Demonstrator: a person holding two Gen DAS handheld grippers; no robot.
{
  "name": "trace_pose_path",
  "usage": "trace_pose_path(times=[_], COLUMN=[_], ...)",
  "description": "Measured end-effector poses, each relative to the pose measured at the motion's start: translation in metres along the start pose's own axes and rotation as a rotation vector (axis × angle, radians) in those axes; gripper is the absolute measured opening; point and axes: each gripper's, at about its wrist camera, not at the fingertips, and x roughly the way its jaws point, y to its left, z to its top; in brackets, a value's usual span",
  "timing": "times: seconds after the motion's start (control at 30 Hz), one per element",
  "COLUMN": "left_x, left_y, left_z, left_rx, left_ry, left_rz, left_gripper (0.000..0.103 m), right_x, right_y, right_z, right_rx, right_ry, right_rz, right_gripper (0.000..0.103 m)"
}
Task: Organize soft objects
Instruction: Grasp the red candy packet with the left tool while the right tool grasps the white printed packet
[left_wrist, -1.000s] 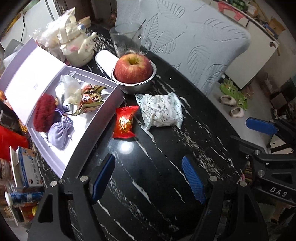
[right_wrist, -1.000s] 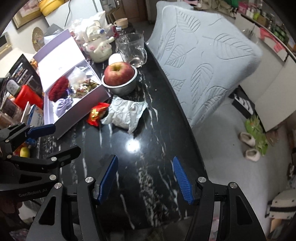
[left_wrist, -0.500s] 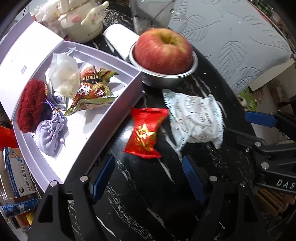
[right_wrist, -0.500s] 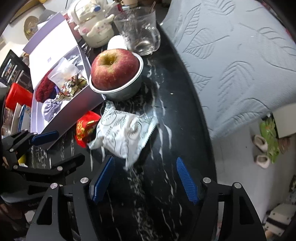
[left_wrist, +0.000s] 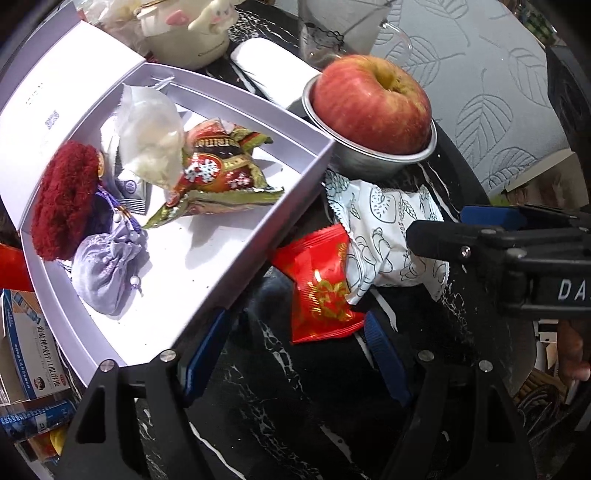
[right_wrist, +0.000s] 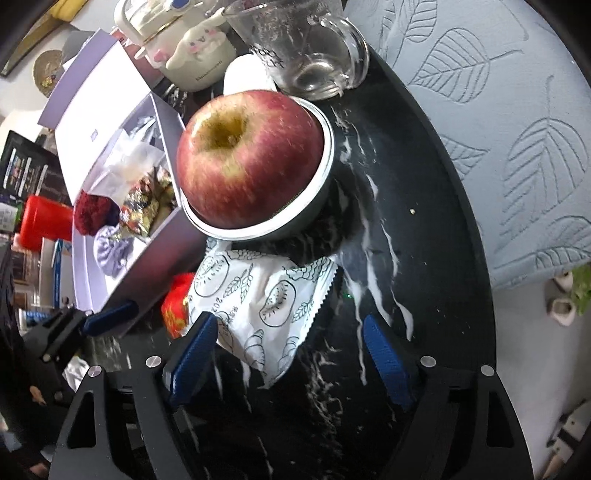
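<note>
A red snack packet (left_wrist: 321, 291) lies on the black marble table, partly under a white printed packet (left_wrist: 384, 236). My left gripper (left_wrist: 295, 350) is open, its blue pads either side of the red packet's near end. My right gripper (right_wrist: 284, 347) is open over the near end of the white packet (right_wrist: 266, 299); it also shows at the right of the left wrist view (left_wrist: 480, 229). The red packet (right_wrist: 177, 306) peeks out left of the white one. The open lavender box (left_wrist: 258, 229) holds a red pompom (left_wrist: 62, 206), a purple pouch (left_wrist: 107, 273) and wrappers.
A red apple (left_wrist: 369, 107) sits in a metal bowl (right_wrist: 314, 206) just behind the packets. A glass mug (right_wrist: 306, 48) and a cream character pot (right_wrist: 188, 48) stand behind it. A grey leaf-patterned cushion (right_wrist: 498, 122) lies beyond the table's right edge. Boxes (left_wrist: 29, 350) are stacked at left.
Both grippers have moved forward and down toward the packets. The left one has closed in on the red packet, the right one on the white packet. Both remain open.
</note>
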Motion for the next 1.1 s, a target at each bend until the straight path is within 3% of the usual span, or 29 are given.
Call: trace_pose_path(times=[0.23, 0.47, 0.63, 0.9, 1.1], left_x=[-0.009, -0.007, -0.003, 0.003, 0.021], left_y=[0.013, 0.011, 0.011, -0.004, -0.012], left_z=[-0.005, -0.011, -0.011, -0.003, -0.002], left_rx=[-0.032, -0.044, -0.056, -0.053, -0.099], left_ry=[-0.009, 0.001, -0.002, -0.029, 0.009], left_rz=[-0.018, -0.006, -0.01, -0.007, -0.028], left_gripper=[0.075, 0.075, 0.075, 0.075, 0.075], right_x=[-0.003, 0.021, 0.03, 0.025, 0.018], right_y=[0.007, 0.023, 0.026, 0.017, 0.002], right_z=[0.011, 0.02, 0.02, 0.008, -0.009], right_rx=[0.004, 0.009, -0.013, 0.001, 0.014], right_ry=[-0.006, 0.029, 0.043, 0.052, 0.058], right_rz=[0.052, 0.052, 0.046, 0.062, 0.043], right_gripper=[0.082, 0.087, 0.074, 0.072, 0.072])
